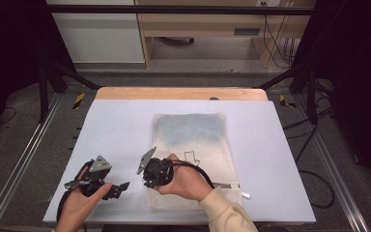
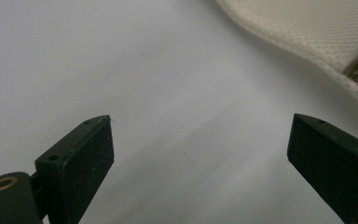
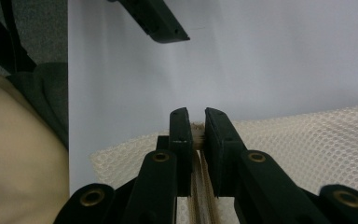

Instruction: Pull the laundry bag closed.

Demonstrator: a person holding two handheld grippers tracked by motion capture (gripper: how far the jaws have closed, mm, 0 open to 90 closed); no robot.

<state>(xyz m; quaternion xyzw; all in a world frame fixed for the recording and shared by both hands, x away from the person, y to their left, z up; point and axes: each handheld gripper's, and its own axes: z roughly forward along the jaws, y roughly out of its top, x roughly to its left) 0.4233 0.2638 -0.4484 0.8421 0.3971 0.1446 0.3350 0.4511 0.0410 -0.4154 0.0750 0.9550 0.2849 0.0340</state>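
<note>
Left jaws: the left gripper (image 2: 200, 154) stands wide apart over the bare white table (image 1: 121, 130), gripping nothing.
Right jaws: the right gripper (image 3: 193, 128) is clenched on the zip edge of the mesh bag (image 1: 193, 140).
Mesh bag: flat on the table, right of centre, near edge toward the person.

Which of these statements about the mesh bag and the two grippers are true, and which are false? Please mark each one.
1. The right gripper is shut on the mesh bag. True; it pinches the bag's near edge, at the zipper.
2. The left gripper holds a corner of the bag. False; its jaws stand wide open over the bare white table, nothing between them.
3. The bag lies flat on the table. True.
4. The bag is dark blue. False; it is cream mesh.
5. The left gripper is to the right of the bag in the high view. False; it is to the left.
</note>
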